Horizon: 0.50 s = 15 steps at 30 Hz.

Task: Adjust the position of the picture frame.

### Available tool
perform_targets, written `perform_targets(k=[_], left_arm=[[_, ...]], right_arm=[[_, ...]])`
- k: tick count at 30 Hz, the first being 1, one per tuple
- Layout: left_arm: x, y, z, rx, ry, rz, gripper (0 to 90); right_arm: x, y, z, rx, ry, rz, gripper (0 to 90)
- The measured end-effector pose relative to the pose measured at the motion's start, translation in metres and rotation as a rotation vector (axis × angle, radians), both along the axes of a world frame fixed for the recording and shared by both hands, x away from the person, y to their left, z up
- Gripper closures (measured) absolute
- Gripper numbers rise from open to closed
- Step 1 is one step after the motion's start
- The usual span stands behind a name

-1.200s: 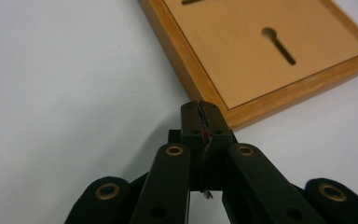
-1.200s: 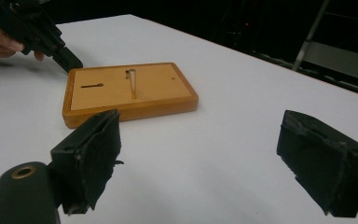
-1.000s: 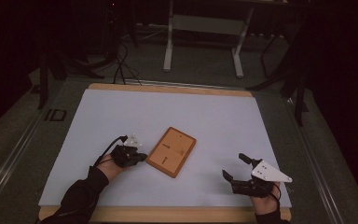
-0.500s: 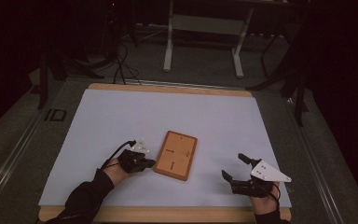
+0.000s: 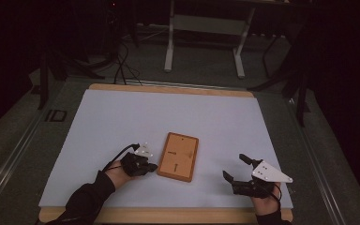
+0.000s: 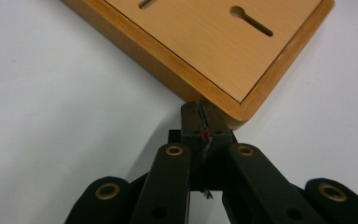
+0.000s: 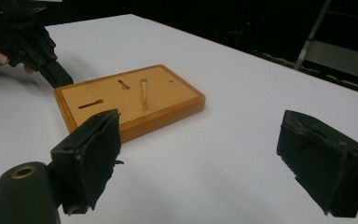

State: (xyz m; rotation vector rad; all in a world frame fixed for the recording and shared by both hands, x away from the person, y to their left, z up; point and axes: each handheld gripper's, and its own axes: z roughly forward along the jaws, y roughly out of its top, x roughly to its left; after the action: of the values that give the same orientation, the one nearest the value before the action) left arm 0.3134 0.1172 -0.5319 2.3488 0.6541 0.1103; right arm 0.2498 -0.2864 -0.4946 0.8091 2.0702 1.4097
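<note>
On the white table, the left gripper's closed fingers touch the wooden board's corner; the right gripper's fingers gape open.

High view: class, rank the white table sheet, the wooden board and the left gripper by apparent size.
1. white table sheet
2. wooden board
3. left gripper, jaws shut at the board's near corner, looks smallest.

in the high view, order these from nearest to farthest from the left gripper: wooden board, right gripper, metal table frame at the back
1. wooden board: just right of the left gripper, whose shut tips meet its near corner.
2. right gripper: across the white sheet, near the front right edge.
3. metal table frame: on the floor beyond the table's far edge.
</note>
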Motion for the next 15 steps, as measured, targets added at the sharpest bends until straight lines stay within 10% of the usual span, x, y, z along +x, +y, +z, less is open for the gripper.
perform_targets(k=[15], left_arm=[[-0.010,-0.044,0.000,0.004,0.013,-0.095,89.9]], right_arm=[[0.000,0.000,0.000,0.002,-0.005,0.003,13.2]])
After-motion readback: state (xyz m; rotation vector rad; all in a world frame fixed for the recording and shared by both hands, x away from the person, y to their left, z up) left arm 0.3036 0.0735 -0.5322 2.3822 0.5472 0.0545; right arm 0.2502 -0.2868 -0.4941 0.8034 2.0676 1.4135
